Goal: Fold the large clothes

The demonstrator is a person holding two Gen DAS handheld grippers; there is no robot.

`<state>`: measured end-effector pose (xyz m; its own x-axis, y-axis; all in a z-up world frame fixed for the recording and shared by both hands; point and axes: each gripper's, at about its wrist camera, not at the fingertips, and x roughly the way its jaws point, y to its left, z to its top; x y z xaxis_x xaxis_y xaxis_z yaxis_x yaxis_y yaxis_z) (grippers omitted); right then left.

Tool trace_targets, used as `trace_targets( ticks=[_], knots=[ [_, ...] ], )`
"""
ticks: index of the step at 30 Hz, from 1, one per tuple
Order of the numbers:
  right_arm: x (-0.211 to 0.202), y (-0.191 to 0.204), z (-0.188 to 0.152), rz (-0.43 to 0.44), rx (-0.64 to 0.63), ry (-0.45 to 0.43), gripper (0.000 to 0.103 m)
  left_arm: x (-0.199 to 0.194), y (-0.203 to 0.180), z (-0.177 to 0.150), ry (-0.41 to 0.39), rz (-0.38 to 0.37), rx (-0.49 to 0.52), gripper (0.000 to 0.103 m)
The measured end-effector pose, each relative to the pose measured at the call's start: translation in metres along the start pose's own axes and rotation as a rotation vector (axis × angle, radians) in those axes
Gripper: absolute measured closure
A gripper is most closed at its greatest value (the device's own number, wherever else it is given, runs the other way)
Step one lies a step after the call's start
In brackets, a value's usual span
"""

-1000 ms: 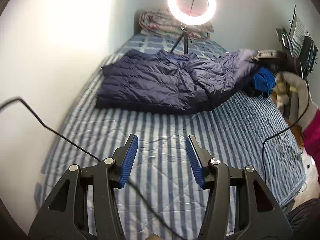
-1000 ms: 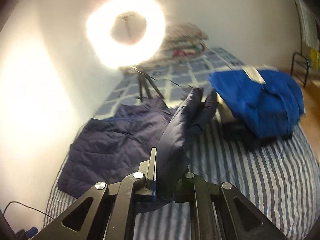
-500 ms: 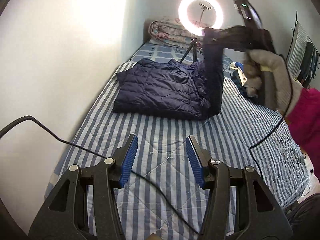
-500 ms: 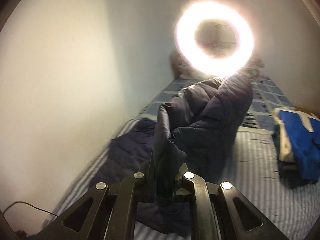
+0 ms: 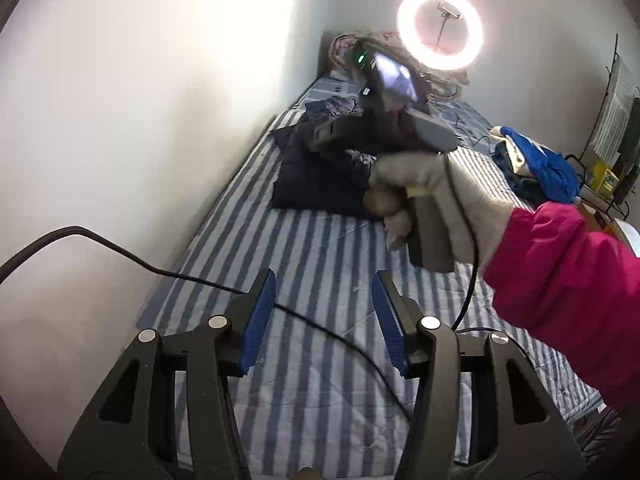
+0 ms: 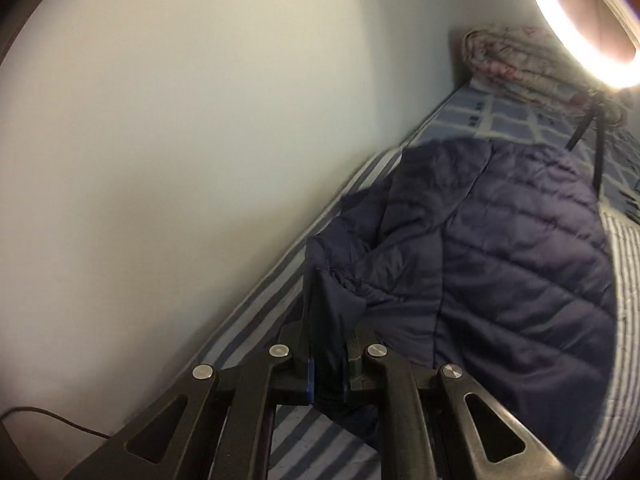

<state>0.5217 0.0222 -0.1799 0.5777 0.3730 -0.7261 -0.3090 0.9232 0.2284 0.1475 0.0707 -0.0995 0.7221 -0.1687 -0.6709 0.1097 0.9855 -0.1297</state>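
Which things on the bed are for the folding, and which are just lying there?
For the folding:
- navy puffer jacket
- right gripper, clamped on a jacket sleeve
- left gripper, open and holding nothing

Just lying about:
- blue garment
- ring light
- rolled floral quilt
- black cable

navy quilted jacket (image 6: 520, 248), blue-and-white striped bedspread (image 5: 320, 264), magenta sleeve (image 5: 568, 280) (grey glove (image 5: 436, 176))
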Motion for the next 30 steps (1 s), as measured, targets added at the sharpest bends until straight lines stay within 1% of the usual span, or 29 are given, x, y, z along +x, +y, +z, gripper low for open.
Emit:
trace_targets(
  ticks=[2,5,9,11,12,13,15,16,18,21,26,27,28,29,30],
  knots=[
    [0.013,0.0,-0.005,0.01,-0.009,0.023,0.097,0.001,0.004,0.0,0.004,0.004,-0.006,0.051],
    [0.021,-0.005,-0.007,0.039,0.013,0.033,0.097,0.001,0.008,-0.001,0.008,0.007,-0.013,0.051],
    [0.028,-0.023,0.001,0.071,0.033,0.053,0.096,0.0,0.009,-0.004,0.014,0.011,-0.017,0.051],
    [0.03,-0.031,0.004,0.119,0.056,0.055,0.094,0.003,0.008,-0.004,0.017,0.011,-0.018,0.051],
    [0.031,-0.038,0.007,0.167,0.078,0.059,0.087,0.003,0.006,-0.003,0.018,0.014,-0.017,0.051],
    [0.031,-0.046,0.01,0.218,0.106,0.073,0.075,0.003,0.006,-0.004,0.017,0.014,-0.015,0.051],
    [0.024,-0.057,0.014,0.336,0.153,0.077,0.061,0.002,0.005,-0.004,0.015,0.017,-0.011,0.051],
    [0.014,-0.064,0.016,0.388,0.167,0.062,0.059,0.002,0.004,-0.003,0.015,0.015,-0.006,0.051],
    [-0.007,-0.076,0.017,0.429,0.164,0.031,0.059,0.003,0.001,-0.001,0.013,0.017,0.011,0.051],
    [-0.043,-0.103,0.016,0.383,0.151,-0.021,0.059,0.009,-0.006,0.006,0.005,0.009,0.028,0.051],
    [-0.084,-0.164,0.0,0.203,0.173,-0.05,0.059,0.03,-0.016,0.038,-0.037,0.006,0.041,0.051],
    [-0.09,-0.177,-0.006,0.158,0.181,-0.055,0.058,0.036,-0.02,0.049,-0.052,0.013,0.048,0.051],
    [-0.095,-0.187,-0.011,0.132,0.193,-0.061,0.051,0.043,-0.024,0.058,-0.059,0.012,0.062,0.051],
    [-0.1,-0.205,-0.018,0.104,0.222,-0.072,0.045,0.049,-0.027,0.066,-0.064,0.017,0.075,0.051],
    [-0.102,-0.218,-0.024,0.086,0.25,-0.08,0.036,0.058,-0.032,0.077,-0.079,0.03,0.087,0.051]
  ],
)
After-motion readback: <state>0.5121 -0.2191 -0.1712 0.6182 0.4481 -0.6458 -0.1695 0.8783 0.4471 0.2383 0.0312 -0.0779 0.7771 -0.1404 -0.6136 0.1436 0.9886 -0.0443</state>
